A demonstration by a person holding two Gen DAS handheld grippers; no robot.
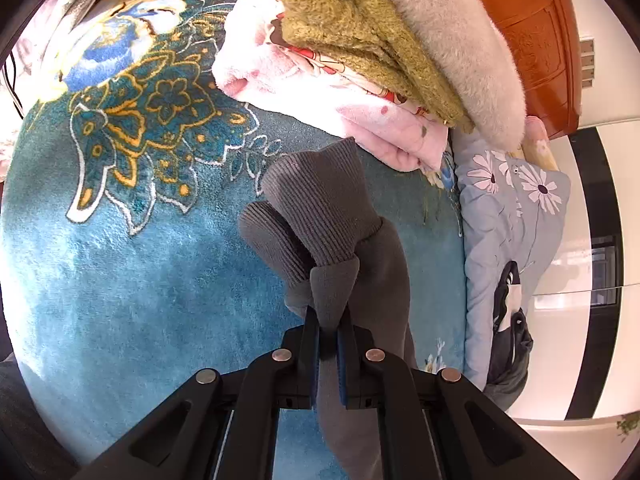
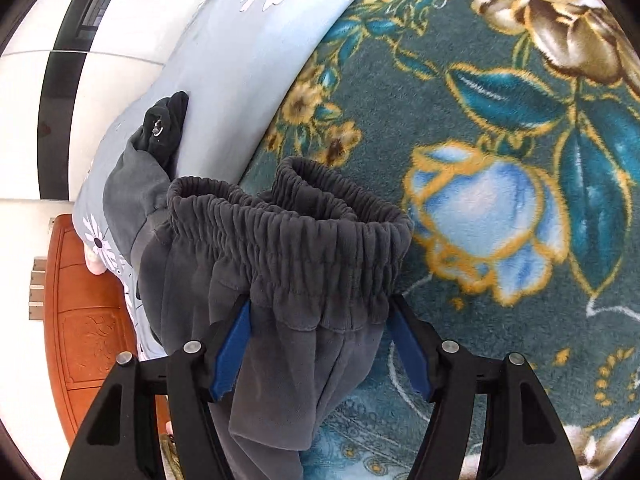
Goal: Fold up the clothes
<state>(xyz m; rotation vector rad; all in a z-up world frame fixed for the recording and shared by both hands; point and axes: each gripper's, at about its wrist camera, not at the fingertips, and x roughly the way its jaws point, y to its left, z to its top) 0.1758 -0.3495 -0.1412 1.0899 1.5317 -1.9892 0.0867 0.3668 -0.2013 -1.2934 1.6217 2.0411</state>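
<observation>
One pair of grey trousers [image 2: 280,280]; left gripper [image 1: 328,336] fingers pinch its two ribbed cuffs [image 1: 316,208]; right gripper [image 2: 320,344] fingers spread around the waistband [image 2: 304,232]; three folded garments [image 1: 360,60] stacked beyond, on the blue floral blanket [image 1: 120,260].

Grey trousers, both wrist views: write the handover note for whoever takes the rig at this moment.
Left gripper: shut on the grey trousers just below the ribbed cuffs.
Right gripper: jaws wide open around the elastic waistband, not clamped.
Folded stack lies on the blue floral blanket.
Done: earlier garments stacked. Left: fold the trousers and add them to the stack.
</observation>
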